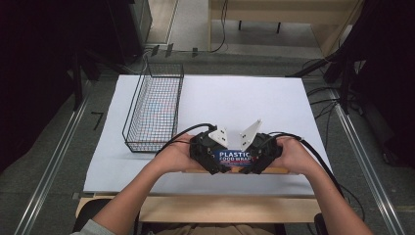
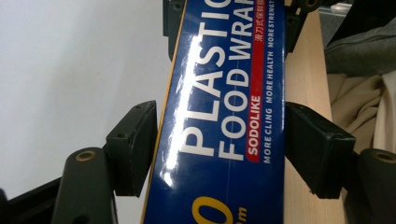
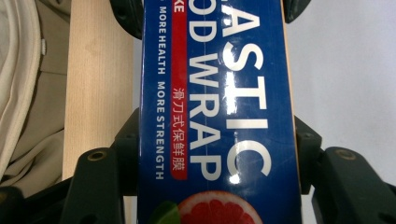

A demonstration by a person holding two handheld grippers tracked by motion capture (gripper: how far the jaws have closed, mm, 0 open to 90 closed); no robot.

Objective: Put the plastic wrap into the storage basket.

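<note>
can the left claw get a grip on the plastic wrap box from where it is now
Probably yes: the left claw already straddles the plastic wrap box, a pad on each side and nothing between.

Open white tabletop ahead of box; wire basket far left.

Both forearms reached in from the near edge and converged at the near middle. The left gripper and right gripper faced each other, tips pointing inward. The right gripper's jaws were clamped tight; the left gripper's jaws stood slightly wider, its left pad not quite pressing.
</note>
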